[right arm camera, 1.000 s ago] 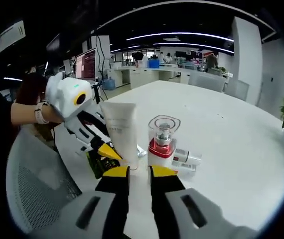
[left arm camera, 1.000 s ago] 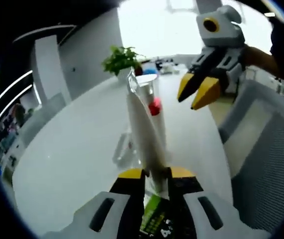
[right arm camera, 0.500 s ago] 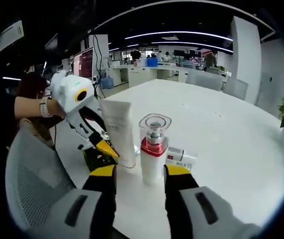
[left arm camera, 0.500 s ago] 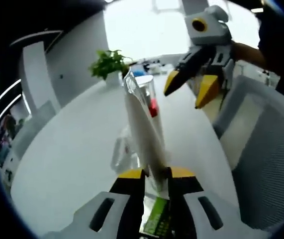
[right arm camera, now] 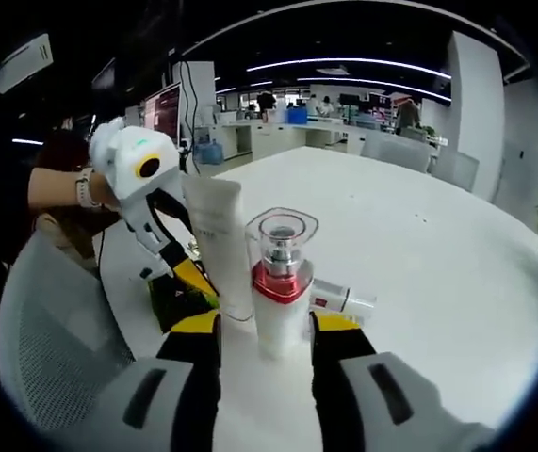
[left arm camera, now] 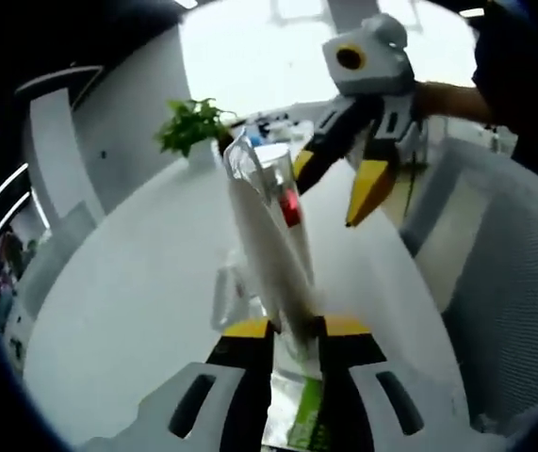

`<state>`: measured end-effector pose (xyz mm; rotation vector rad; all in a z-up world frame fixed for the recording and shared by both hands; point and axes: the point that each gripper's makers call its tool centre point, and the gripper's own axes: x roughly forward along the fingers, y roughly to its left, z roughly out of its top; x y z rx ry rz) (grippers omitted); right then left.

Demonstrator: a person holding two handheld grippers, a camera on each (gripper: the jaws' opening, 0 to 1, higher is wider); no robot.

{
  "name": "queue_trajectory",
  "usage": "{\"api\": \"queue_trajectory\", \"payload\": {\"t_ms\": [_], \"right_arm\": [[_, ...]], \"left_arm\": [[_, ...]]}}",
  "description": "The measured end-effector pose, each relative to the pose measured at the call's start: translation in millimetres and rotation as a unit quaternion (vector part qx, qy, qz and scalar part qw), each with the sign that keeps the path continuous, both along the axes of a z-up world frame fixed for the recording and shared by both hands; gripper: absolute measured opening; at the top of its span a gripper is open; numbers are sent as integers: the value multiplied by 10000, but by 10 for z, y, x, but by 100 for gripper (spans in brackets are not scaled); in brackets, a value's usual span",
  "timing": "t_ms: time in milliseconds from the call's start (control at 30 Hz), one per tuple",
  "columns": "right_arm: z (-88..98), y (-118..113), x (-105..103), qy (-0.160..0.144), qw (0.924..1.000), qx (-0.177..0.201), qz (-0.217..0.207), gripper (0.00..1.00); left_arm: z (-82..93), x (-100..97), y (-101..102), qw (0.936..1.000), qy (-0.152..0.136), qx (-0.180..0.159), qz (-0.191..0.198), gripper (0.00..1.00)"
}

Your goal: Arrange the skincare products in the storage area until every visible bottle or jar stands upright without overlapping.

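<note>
White squeeze tube is standing cap-down on the white round table, w/ the left gripper clamping its lower end — jaws closed on it, seen also in the left gripper view. Just beside it, the pump bottle w/ red collar and clear cap is standing upright, sitting between the right gripper jaws, which are spread apart on either side — contact w/ the bottle can't be told. A small white bottle is lying on its side behind the pump bottle. A green-and-black box is lying under the left gripper. In the left gripper view the right gripper is hanging open near the tube's top; a potted plant is sitting at the far table edge.
</note>
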<state>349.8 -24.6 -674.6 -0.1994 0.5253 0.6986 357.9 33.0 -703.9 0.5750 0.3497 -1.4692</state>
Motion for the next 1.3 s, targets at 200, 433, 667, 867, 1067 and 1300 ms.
{"api": "queue_trajectory", "payload": {"t_ms": [200, 433, 667, 867, 1067, 1300], "right_arm": [[-167, 30, 97, -79, 10000, 33, 35, 39], [-358, 82, 166, 22, 9998, 120, 182, 38], [-411, 119, 222, 74, 9991, 305, 273, 38], [-414, 126, 251, 22, 9986, 330, 415, 32], [-411, 141, 240, -72, 9973, 323, 648, 31], [-412, 150, 233, -43, 9965, 338, 769, 31]], "left_arm": [[1, -3, -18, 9998, -89, -44, -183, 15], [2, 11, -48, 9995, -95, -75, -303, 15], [-1, 17, -65, 9989, -132, -93, -449, 15], [-1, 17, -87, 9987, -125, -101, -477, 15], [-1, 19, -112, 9986, -137, -99, -493, 16], [-11, 25, -111, 9983, -226, -88, -527, 17]]}}
